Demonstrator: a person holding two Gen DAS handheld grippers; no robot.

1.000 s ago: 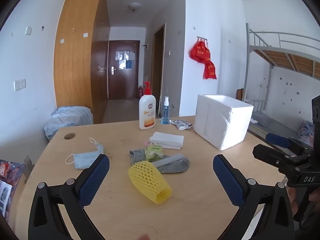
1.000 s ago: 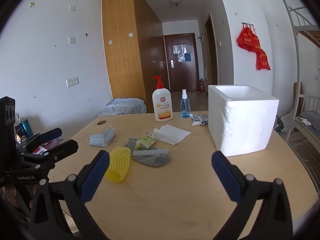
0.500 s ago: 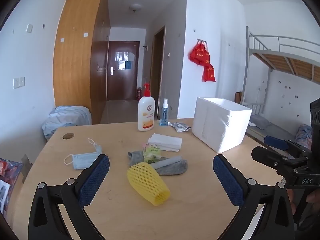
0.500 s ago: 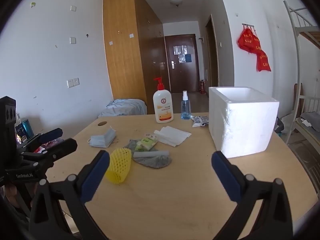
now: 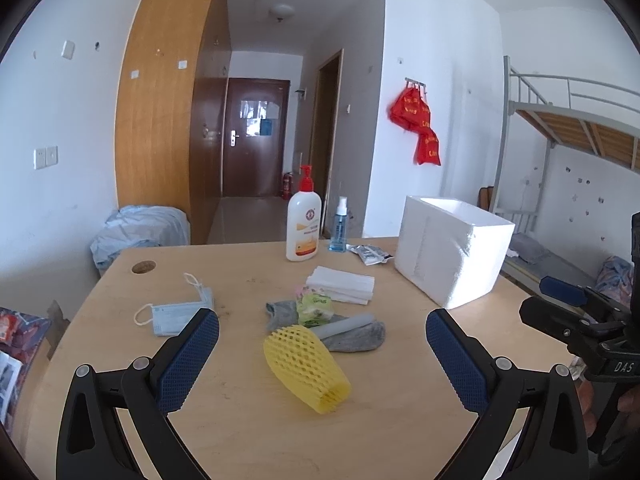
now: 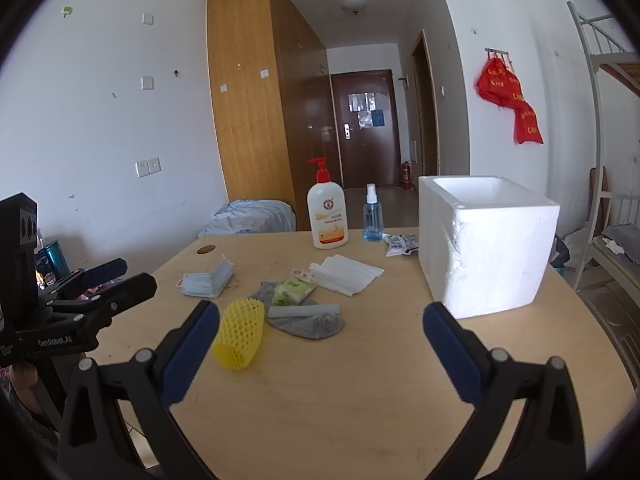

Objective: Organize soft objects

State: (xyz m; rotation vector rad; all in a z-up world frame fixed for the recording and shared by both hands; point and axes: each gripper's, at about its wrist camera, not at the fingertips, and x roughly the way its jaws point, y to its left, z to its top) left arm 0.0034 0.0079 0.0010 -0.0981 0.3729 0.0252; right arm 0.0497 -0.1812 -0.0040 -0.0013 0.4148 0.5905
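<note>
Left wrist view showed the soft things clustered mid-table: a yellow foam fruit net [image 5: 306,364] lying on its side nearest the camera, a grey sock [image 5: 352,334] just behind it with a grey tube [image 5: 342,325] resting across it and a green tissue packet [image 5: 314,307] on its far end, a stack of white tissues [image 5: 342,289] beyond, and a face mask [image 5: 176,312] off to the left. A white foam box [image 5: 454,258] stood open-topped at the right, the likely place for them, though that was a judgement.

Trouble looked most likely at the pile. Pinching the sock would probably have dragged the tube and packet along or rolled the tube off. The net, being light and springy, could have squashed flat or skidded away from a shallow pinch. The pump bottle [image 5: 304,222] and spray bottle [image 5: 338,226] stood upright close behind and might have been tipped by a careless reach.

The left gripper [image 5: 322,344] hung above the near edge of the table [image 5: 248,432], level, its jaws spread wide and holding nothing, the net framed between them. The right gripper [image 6: 320,340] was posed the same way, released and empty, aimed between the sock and the box.
</note>
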